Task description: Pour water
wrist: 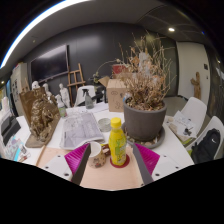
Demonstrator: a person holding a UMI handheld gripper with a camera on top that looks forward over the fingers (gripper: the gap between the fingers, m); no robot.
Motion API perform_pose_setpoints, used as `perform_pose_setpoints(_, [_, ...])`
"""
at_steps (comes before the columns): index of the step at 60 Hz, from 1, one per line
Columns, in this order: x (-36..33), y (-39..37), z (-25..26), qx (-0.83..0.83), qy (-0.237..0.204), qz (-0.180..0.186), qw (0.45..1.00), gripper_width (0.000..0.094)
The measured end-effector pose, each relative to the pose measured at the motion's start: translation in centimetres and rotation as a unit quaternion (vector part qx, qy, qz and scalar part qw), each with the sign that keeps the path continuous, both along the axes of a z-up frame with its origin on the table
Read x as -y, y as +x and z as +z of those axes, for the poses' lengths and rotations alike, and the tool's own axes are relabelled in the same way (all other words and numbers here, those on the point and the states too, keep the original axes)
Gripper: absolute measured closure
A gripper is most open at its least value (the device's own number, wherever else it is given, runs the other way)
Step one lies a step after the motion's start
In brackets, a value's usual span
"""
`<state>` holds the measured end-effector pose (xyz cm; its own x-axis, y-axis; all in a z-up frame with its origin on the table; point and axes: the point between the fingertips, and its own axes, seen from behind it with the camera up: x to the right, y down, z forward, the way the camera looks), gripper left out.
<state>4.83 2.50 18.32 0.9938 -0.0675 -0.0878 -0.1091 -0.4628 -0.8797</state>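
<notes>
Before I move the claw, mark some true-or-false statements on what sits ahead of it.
1. A yellow bottle stands between the claw fingers. True.
2. The claw grips the bottle. False: gaps show at both sides, the claw is open.
3. The bottle lies on its side. False: it stands upright.
4. A grey pot with dried plant stands beyond the bottle. True.
5. The pot holds green leaves. False: the plant is dry and brown.

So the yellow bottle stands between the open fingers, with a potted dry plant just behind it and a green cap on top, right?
Not quite: the gripper view shows the yellow bottle with a yellow cap, not a green one. The rest holds: it stands between the open fingers of the gripper, and the potted dry plant is just behind it.
</notes>
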Motion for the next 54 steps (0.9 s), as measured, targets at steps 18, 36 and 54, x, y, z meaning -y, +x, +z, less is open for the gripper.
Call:
perform_pose_setpoints(18, [15.6,-6.7,5.9,0.029,-0.070,-0.026,0.997,0.0077])
perform_pose_setpoints(36, [21.6,-11.8,5.4,0.044,-0.087,-0.023,0.995,0.0071])
perform_pose_setpoints(54, [22.3,-12.6,5.4,0.056,-0.083,-0.020,0.995,0.0075])
